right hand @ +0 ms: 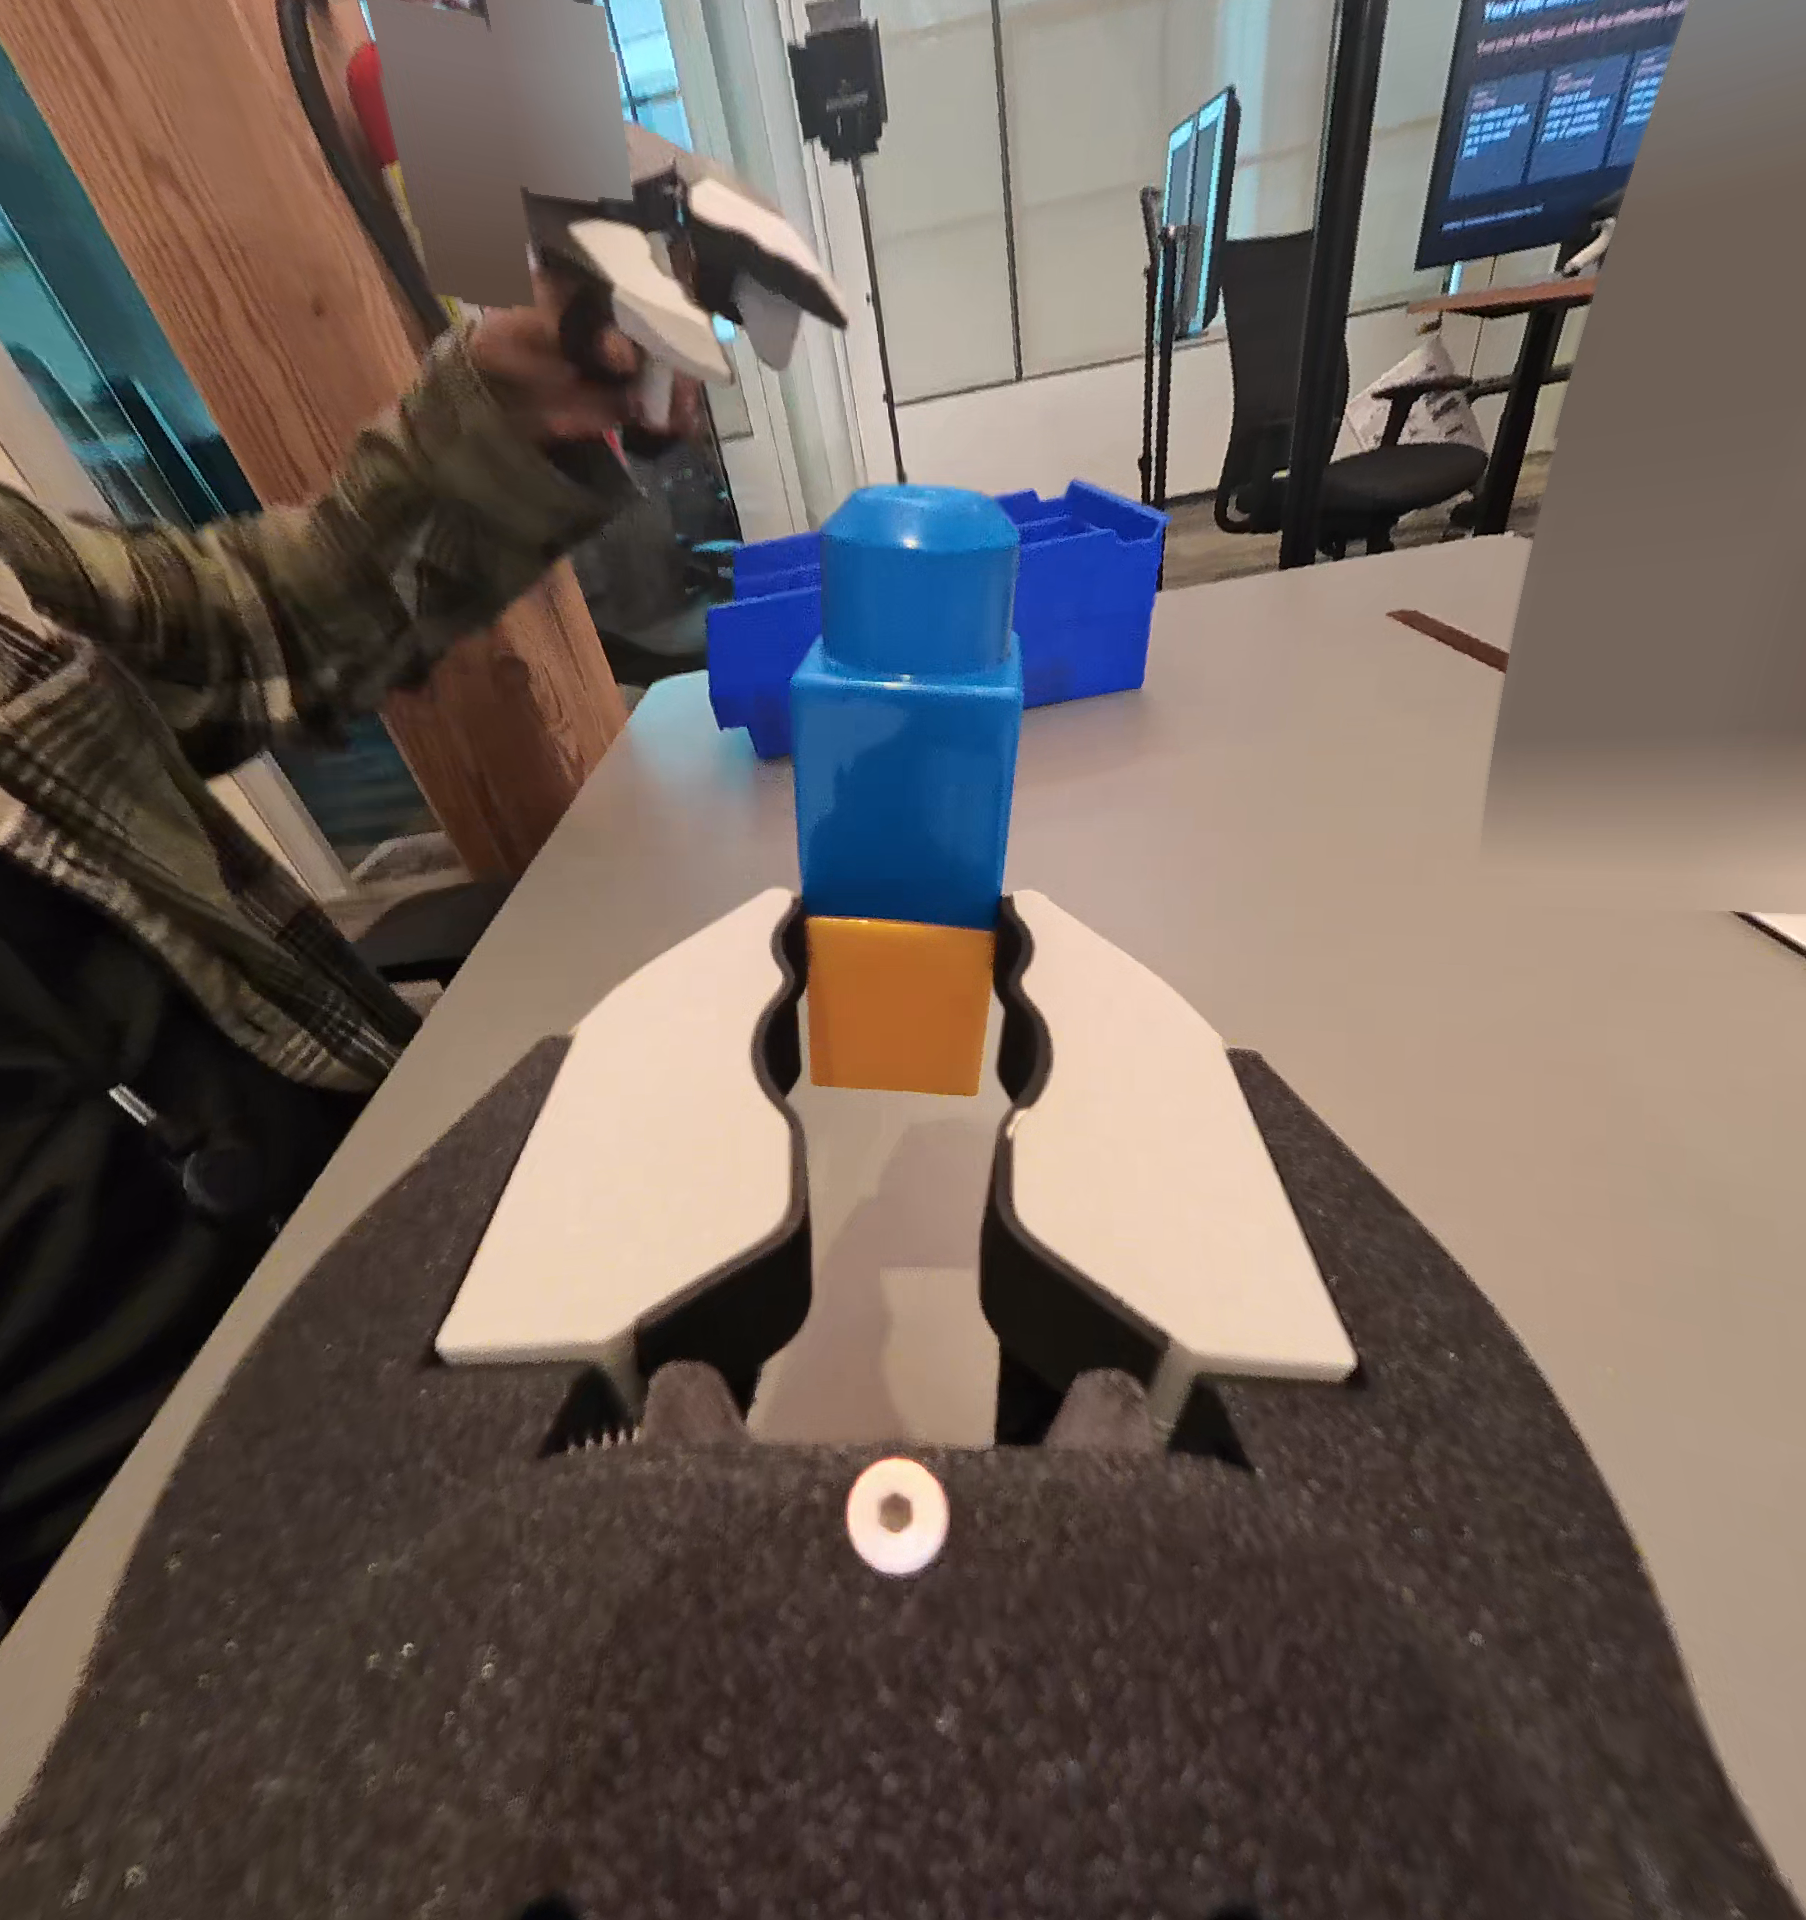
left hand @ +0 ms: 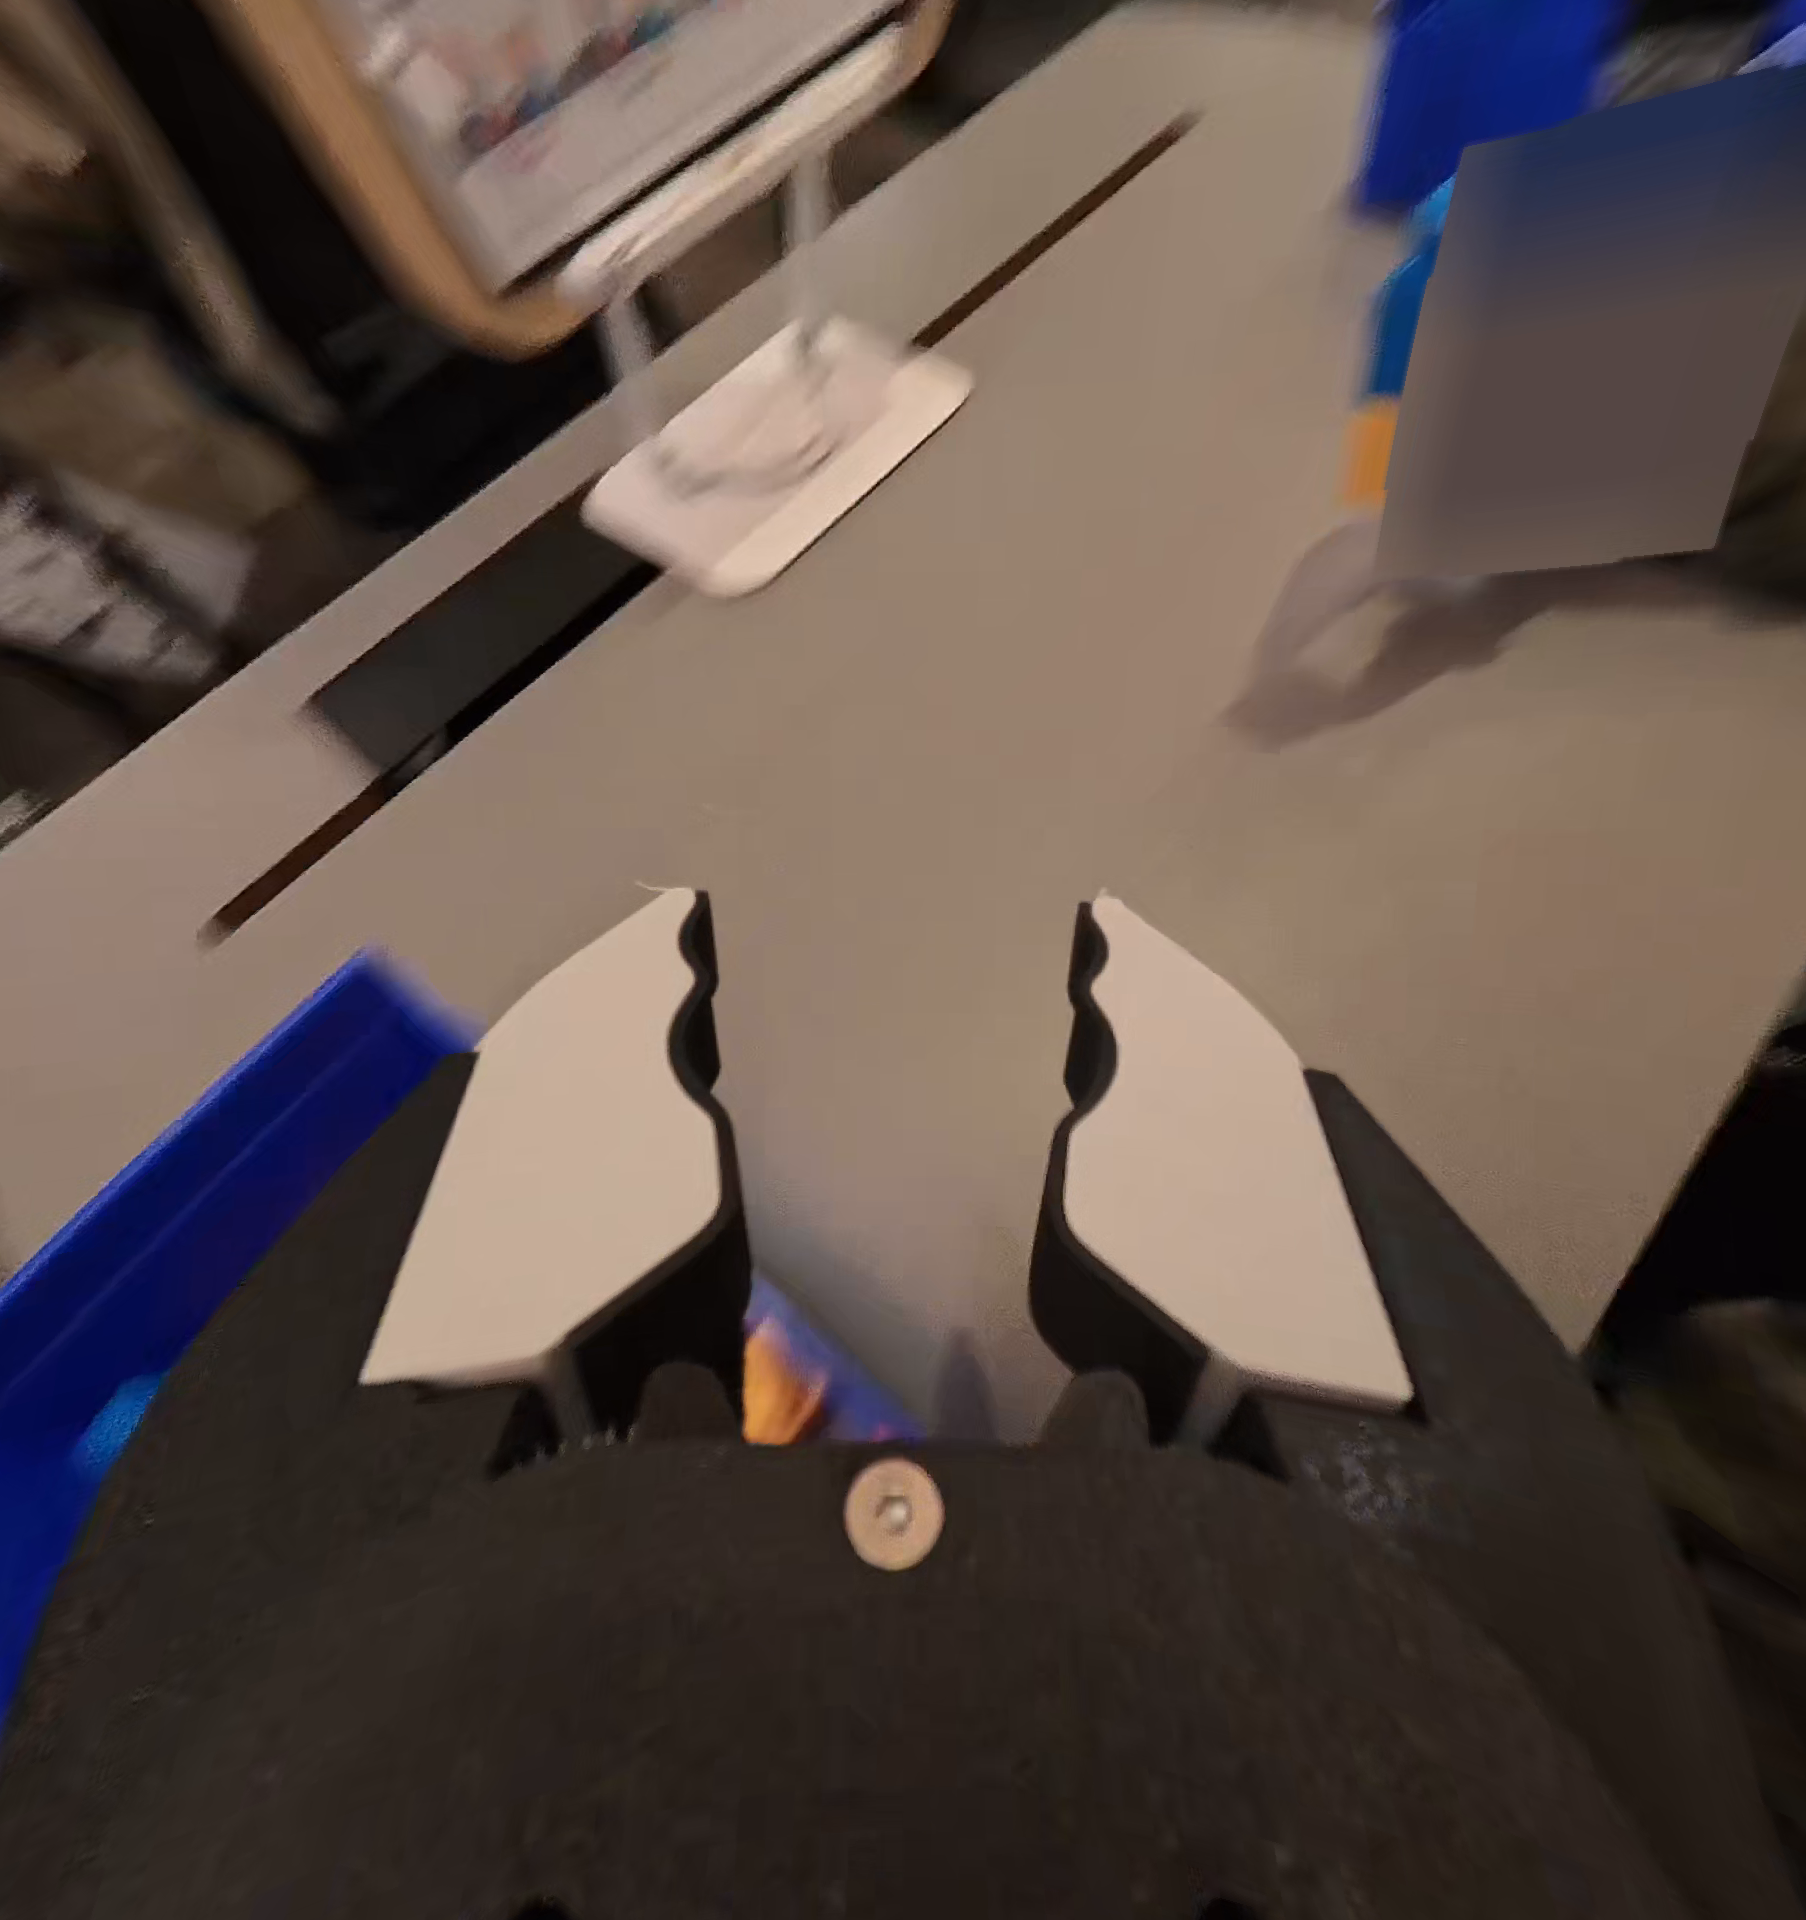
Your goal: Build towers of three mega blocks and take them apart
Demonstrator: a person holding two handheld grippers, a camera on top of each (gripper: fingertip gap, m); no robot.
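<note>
Right wrist view: orange block (right hand: pixel 896 1006) pinched in right claw (right hand: pixel 896 997), blue block (right hand: pixel 904 790) stacked on top, both just above the counter (right hand: pixel 1294 831). Two of three up, I'd say. Left claw (left hand: pixel 894 987) spread, empty, raised left near blue bin (right hand: pixel 1081 613).

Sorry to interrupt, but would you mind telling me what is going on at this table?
A person is working with two handheld grippers on a grey table. The right gripper is shut on the orange plastic block, which carries a blue plastic block stacked on top. The left gripper is open and empty, raised above the table. A blue plastic bin sits behind the stack.
</note>
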